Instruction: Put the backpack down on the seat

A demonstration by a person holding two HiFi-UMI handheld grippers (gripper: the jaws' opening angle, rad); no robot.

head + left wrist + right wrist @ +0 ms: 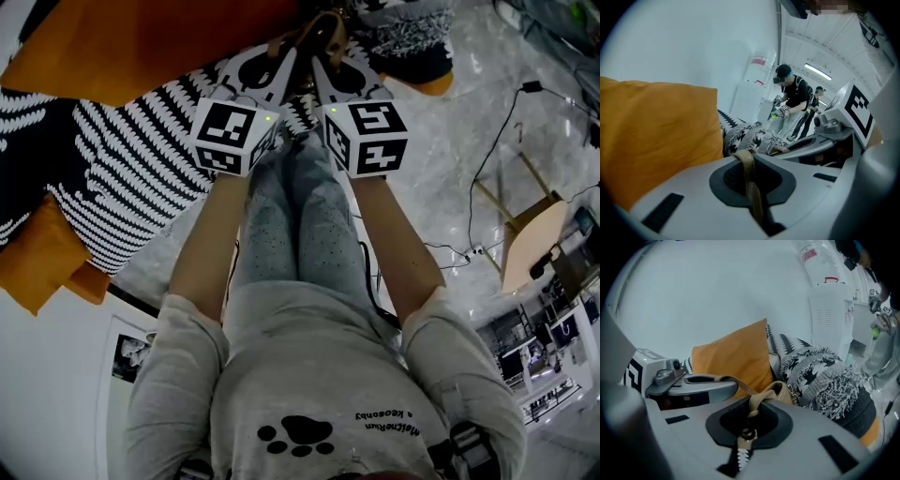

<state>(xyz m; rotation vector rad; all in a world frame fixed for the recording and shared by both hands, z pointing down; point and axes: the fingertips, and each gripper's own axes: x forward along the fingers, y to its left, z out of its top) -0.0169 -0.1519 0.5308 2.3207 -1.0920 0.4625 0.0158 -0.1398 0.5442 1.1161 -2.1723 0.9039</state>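
Observation:
The backpack [405,39] is black and white patterned with an orange base and tan straps; it lies at the far end of the seat beside an orange cushion [141,47]. My left gripper [285,52] is shut on a tan strap [746,164] that runs between its jaws. Right beside it, my right gripper [324,54] is shut on another tan strap [761,401] with a metal ring and zipper end. In the right gripper view the backpack's fuzzy patterned body [827,378] sits just past the jaws, against the cushion [731,355].
A black-and-white striped cover [122,178] drapes the seat at the left. A cable [487,159] crosses the marble floor, with a wooden stool [530,239] at the right. Two people [792,93] stand far off. A white water dispenser [829,310] stands by the wall.

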